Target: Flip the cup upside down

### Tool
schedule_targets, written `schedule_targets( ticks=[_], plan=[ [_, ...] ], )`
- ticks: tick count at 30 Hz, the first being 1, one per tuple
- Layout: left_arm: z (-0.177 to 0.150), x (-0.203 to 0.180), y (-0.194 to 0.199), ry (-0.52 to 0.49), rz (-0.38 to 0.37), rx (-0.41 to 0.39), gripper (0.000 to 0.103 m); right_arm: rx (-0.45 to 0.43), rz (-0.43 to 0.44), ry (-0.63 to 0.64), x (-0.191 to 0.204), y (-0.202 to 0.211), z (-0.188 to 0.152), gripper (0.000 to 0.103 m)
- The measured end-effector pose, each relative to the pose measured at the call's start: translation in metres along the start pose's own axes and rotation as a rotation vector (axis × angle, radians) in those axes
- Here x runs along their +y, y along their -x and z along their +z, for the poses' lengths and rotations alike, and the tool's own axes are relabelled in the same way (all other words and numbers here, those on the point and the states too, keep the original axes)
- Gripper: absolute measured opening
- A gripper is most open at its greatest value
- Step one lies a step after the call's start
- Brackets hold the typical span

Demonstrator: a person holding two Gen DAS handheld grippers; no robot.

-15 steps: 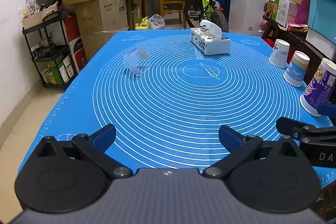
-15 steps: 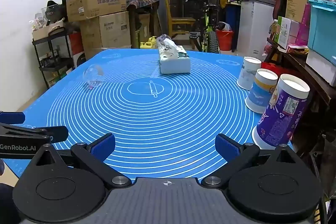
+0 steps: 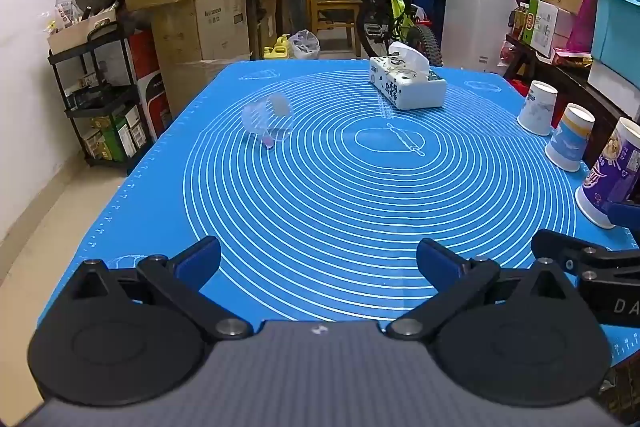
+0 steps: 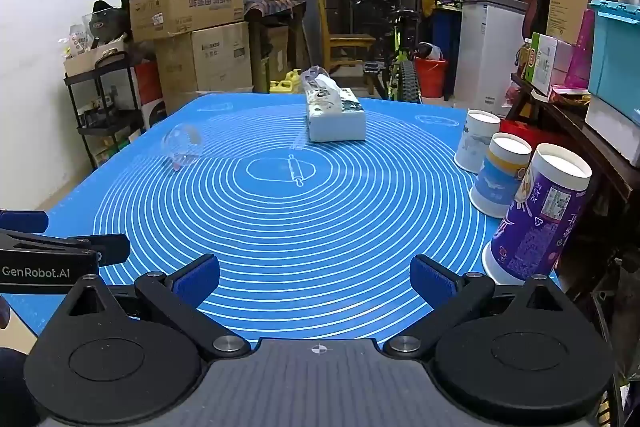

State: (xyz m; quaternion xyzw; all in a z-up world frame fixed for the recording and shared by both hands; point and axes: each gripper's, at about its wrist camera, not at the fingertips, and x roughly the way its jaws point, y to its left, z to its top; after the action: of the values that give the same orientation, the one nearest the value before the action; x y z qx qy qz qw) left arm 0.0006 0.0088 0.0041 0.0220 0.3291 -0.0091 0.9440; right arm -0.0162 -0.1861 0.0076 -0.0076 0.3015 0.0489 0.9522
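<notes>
left claw [image 3: 318, 259] apart, empty | right claw [image 4: 315, 273] apart, empty | cup [image 3: 266, 121] clear plastic, on its side, far left on bench | likely light, slippery, crushable; grip sidewall gently

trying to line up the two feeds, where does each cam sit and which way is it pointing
Left wrist: sits on the left gripper at the mat's near edge, facing forward over the blue mat; own open fingers show, and the right gripper's finger at the right edge.
Right wrist: sits on the right gripper beside it, facing the same way; own open fingers show, with the left gripper at the left edge.
Shared: clear cup lying on its side, tissue box, three upside-down paper cups.
</notes>
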Motion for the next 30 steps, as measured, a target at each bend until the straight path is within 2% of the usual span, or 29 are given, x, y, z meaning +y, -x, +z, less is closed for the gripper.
schedule_targets(
  ticks=[30],
  plan=[
    [-0.0008, 0.0004, -0.0001, 0.002, 0.007, 0.0, 0.103, 0.01, 0.011, 0.001, -0.0033, -0.0044, -0.0022, 0.101]
  ],
)
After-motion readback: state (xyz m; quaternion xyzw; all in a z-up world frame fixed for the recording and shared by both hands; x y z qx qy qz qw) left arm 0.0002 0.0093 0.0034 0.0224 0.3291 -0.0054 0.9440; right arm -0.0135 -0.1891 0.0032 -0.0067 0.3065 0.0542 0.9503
